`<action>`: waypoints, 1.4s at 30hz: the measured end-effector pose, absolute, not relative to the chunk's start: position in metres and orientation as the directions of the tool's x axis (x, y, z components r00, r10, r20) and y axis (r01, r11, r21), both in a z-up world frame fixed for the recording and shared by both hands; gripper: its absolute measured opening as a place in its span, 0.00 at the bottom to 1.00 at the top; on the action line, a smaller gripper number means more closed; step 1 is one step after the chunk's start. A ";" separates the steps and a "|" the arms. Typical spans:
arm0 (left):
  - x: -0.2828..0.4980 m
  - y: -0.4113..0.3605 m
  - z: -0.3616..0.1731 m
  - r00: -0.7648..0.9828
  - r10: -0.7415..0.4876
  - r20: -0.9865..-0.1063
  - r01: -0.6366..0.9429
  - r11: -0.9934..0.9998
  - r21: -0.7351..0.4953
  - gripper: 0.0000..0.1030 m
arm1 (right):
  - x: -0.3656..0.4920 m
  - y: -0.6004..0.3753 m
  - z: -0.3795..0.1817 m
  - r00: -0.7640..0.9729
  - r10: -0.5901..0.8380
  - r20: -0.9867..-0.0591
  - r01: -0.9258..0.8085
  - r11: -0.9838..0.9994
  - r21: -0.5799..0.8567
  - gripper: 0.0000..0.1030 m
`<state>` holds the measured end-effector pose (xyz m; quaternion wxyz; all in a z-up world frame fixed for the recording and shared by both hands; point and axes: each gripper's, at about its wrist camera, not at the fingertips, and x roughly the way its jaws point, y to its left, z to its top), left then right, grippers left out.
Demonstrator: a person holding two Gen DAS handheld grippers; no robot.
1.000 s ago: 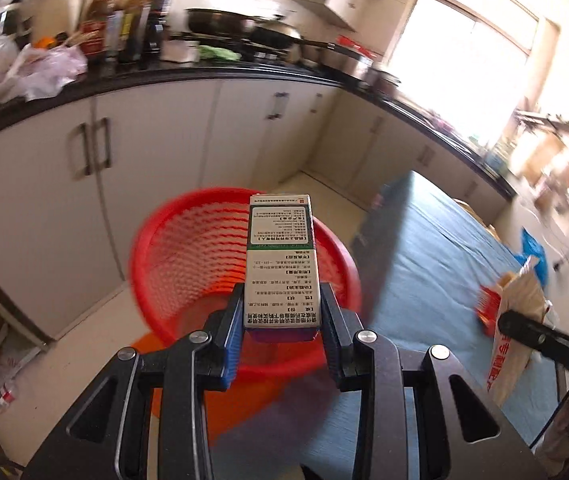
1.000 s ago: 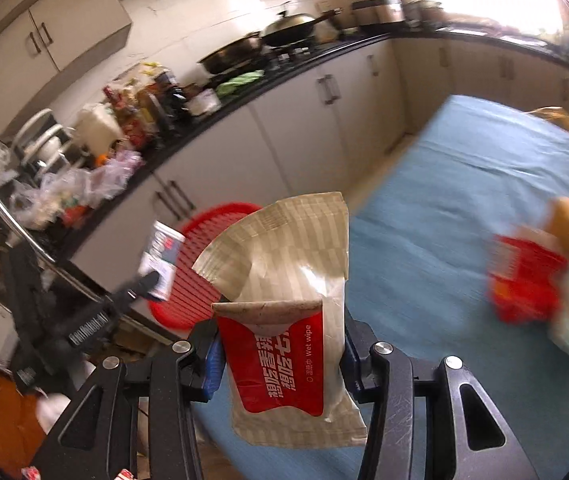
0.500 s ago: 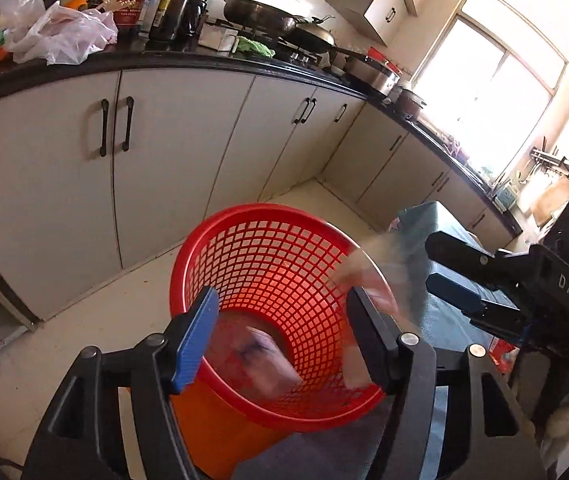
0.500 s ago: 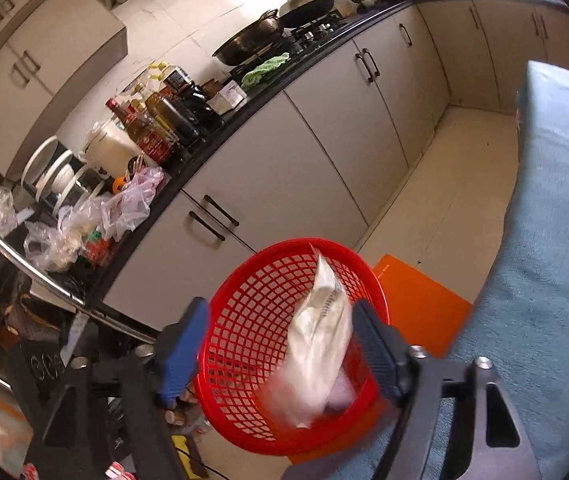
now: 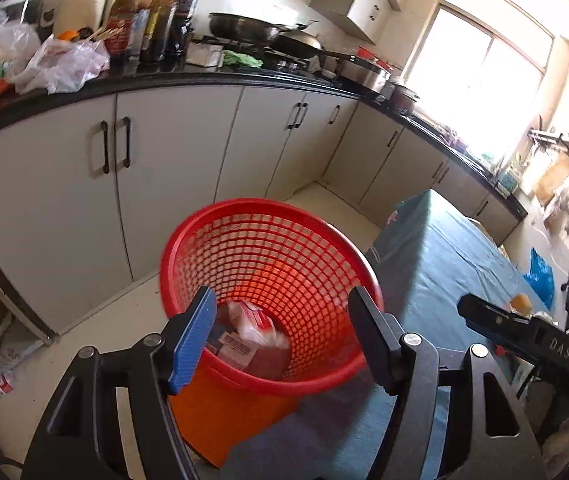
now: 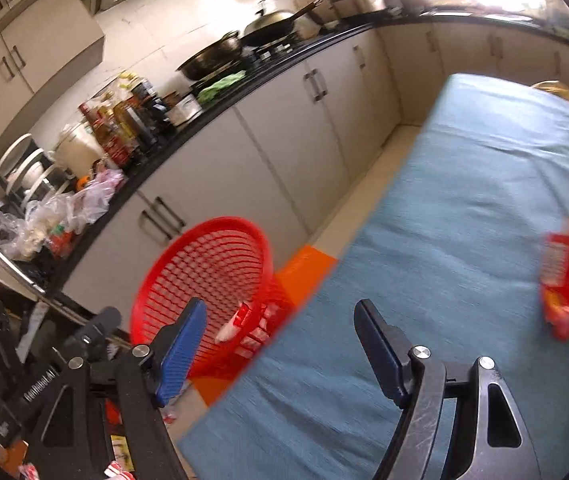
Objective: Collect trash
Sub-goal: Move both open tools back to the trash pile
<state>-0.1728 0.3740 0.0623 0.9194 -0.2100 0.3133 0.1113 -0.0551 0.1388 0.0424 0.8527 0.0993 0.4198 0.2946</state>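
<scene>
Your left gripper (image 5: 284, 312) hangs over the red basket (image 5: 268, 276), your right gripper (image 6: 280, 324) has it at ten o'clock — both just opened, jaws apart, nothing between them.

A home kitchen is basking in window (image 5: 480, 92) light: woks (image 5: 260, 34) are sitting on a stove along the far black countertop (image 5: 188, 80), sauce bottles (image 5: 156, 24) and what is probably a kettle (image 5: 80, 4) are crowding its left end above pale cabinets (image 5: 172, 152).
</scene>
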 end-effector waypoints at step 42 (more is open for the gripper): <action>-0.054 -0.023 0.027 0.537 -0.335 -0.774 0.601 0.796 0.073 0.74 | -0.049 -0.213 0.023 0.597 0.256 -0.760 -0.060 0.959 0.276 0.79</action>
